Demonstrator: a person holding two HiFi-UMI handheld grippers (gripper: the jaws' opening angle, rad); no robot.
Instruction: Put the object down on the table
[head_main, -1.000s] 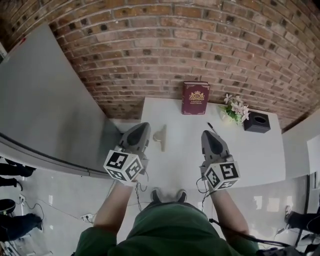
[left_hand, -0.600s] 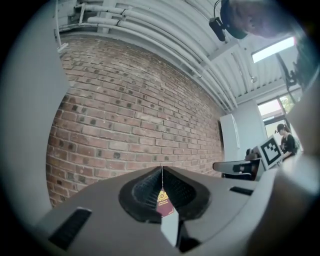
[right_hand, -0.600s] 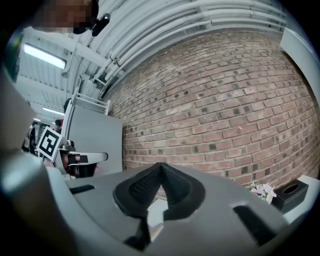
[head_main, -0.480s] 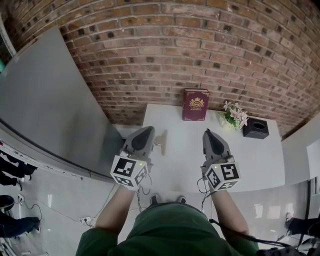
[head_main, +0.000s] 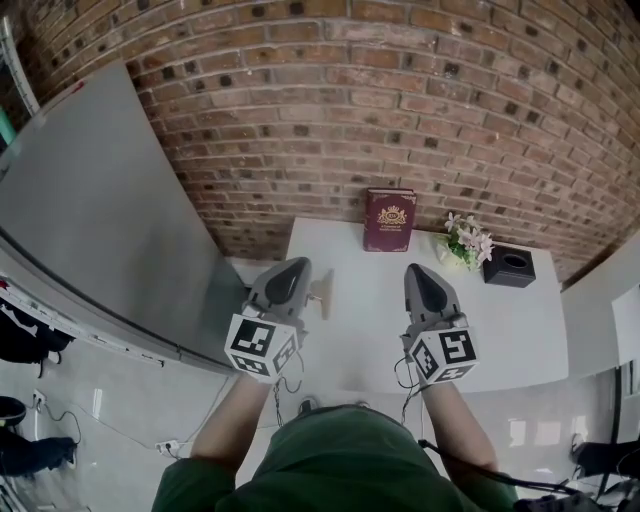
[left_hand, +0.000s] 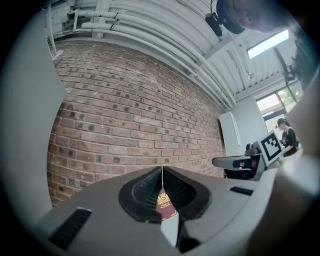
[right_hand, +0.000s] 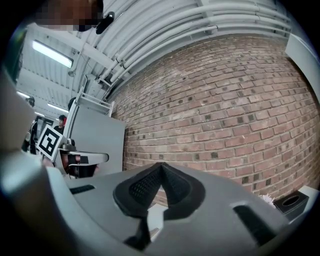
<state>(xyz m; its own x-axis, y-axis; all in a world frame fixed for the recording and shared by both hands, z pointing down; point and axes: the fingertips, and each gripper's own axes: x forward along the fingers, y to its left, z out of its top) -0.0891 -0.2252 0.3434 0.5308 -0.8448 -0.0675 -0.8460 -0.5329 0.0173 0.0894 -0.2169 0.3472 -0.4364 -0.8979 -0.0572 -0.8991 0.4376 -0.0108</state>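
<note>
A small tan object (head_main: 322, 290) lies on the white table (head_main: 500, 330), just right of my left gripper (head_main: 295, 264). That gripper is shut with nothing in it; in the left gripper view its jaws (left_hand: 162, 171) meet at the tip, and the dark red book (left_hand: 163, 201) shows through the slit below. My right gripper (head_main: 420, 270) hovers over the middle of the table, shut and empty too. Its black pads (right_hand: 145, 187) touch at the tip in the right gripper view. The two grippers are level, side by side.
A dark red book (head_main: 390, 220) stands against the brick wall (head_main: 400, 110) at the table's back edge. Beside it are a small bunch of flowers (head_main: 466, 240) and a black box (head_main: 510, 268). A grey panel (head_main: 100, 230) leans at the left.
The view has tilted up, so the table sits lower and smaller. My left gripper has drifted slightly right, closer to the tan object. Both grippers stay shut.
</note>
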